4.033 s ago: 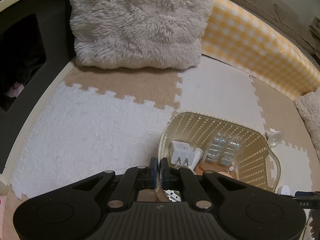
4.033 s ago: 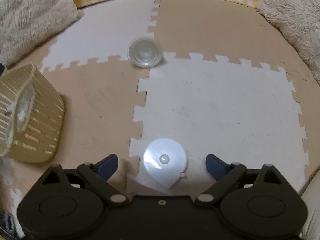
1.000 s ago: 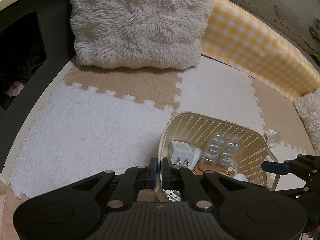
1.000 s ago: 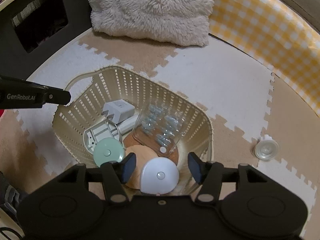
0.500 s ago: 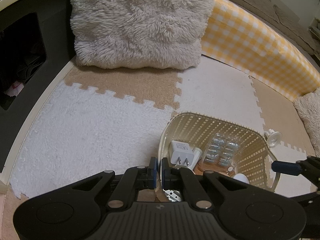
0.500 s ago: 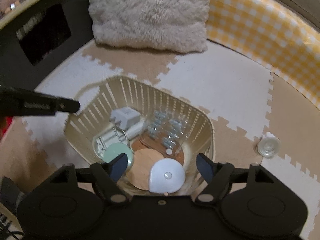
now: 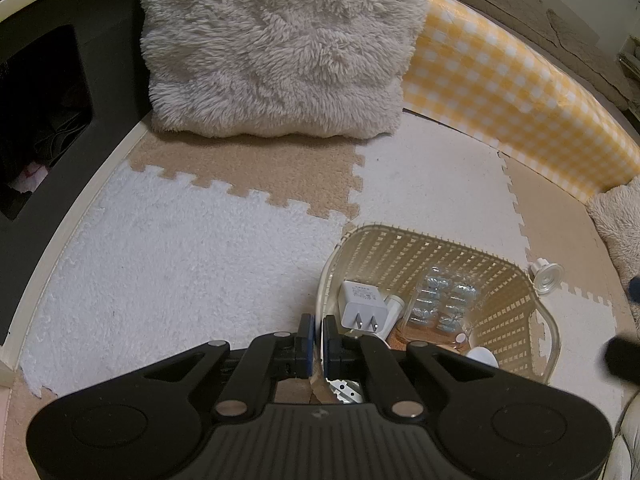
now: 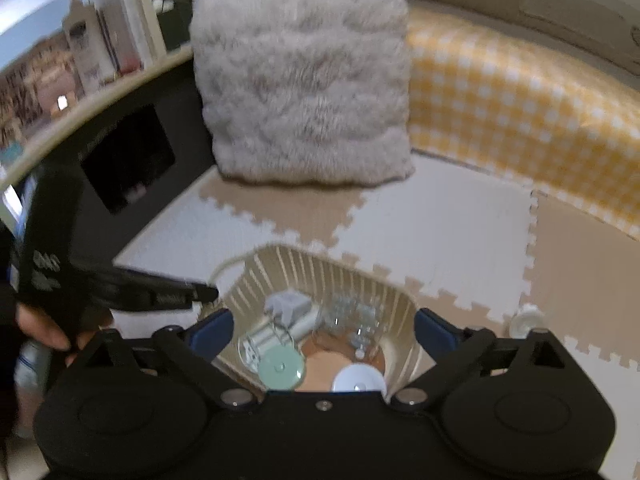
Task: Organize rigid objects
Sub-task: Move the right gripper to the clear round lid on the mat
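Note:
A cream slatted basket [image 7: 516,312] [image 8: 360,276] sits on the foam mat. It holds a white plug adapter [image 7: 362,310] [image 8: 288,304], a clear blister pack [image 7: 444,300] [image 8: 356,312], a mint round disc [image 8: 280,370], a white round disc [image 8: 358,380] and a cork coaster [image 8: 320,362]. My left gripper [image 7: 318,332] is shut on the basket's near rim. My right gripper [image 8: 322,330] is open and empty above the basket. A small clear round piece [image 7: 546,276] [image 8: 526,318] lies on the mat right of the basket.
A fluffy grey cushion [image 7: 276,48] [image 8: 304,80] leans at the back. A yellow checked bumper [image 7: 520,96] [image 8: 520,120] runs along the right. A black cabinet [image 7: 40,80] stands at the left. A second cushion [image 7: 620,224] lies at the far right.
My right gripper let go of the white disc into the basket, opened wider and rose up and back. The left gripper has kept hold of the rim.

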A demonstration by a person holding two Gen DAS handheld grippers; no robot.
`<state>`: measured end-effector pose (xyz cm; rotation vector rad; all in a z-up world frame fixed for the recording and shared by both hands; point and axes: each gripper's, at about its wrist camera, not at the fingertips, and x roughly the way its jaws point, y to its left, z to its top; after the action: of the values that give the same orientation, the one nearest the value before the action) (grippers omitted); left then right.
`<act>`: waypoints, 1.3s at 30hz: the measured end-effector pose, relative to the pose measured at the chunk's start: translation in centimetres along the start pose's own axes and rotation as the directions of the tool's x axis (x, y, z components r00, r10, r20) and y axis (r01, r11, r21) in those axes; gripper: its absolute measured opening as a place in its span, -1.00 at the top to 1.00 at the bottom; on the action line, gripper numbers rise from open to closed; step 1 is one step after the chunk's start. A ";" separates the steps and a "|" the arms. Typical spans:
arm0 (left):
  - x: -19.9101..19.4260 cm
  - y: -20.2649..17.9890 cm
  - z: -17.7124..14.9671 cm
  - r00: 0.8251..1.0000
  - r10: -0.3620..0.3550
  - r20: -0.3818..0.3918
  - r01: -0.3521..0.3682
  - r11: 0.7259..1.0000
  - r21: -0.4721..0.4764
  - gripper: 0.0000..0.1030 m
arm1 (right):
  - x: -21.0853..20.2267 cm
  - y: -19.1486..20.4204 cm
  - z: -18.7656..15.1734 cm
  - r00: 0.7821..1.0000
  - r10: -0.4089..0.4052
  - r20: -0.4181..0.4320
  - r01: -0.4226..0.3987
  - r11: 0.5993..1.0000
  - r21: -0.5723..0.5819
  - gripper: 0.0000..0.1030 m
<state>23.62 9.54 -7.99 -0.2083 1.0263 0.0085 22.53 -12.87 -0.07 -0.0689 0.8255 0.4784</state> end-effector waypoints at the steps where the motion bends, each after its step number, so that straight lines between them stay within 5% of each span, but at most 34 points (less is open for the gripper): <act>1: 0.0 0.0 0.0 1.000 -0.001 0.000 0.001 1.000 -0.001 0.93 | -0.5 -0.3 0.2 1.000 -0.006 0.018 0.006 1.000 0.009 -0.98; 10: 0.0 0.0 0.0 1.000 0.000 0.000 0.000 1.000 -0.001 0.93 | -1.8 -5.0 0.3 0.976 -0.138 0.169 0.127 0.989 0.075 -1.00; 23: 0.0 0.0 0.0 1.000 0.000 0.000 0.000 1.000 0.001 0.93 | 2.8 -16.4 -3.9 0.932 -0.346 0.112 0.285 0.887 0.364 -1.00; 29: -0.1 0.0 0.0 1.000 0.000 0.000 0.000 1.000 0.002 0.93 | 5.5 -19.1 -5.4 0.934 -0.352 0.054 0.297 0.854 0.428 -1.00; 39: -0.2 0.0 0.0 1.000 -0.003 -0.001 0.003 1.000 0.003 0.93 | 10.6 -18.6 -6.4 0.952 -0.305 -0.020 0.294 0.899 0.326 -0.86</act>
<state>23.50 9.52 -7.87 -0.2071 1.0268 0.0040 32.33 -26.96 -14.39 0.1164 0.8364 0.0472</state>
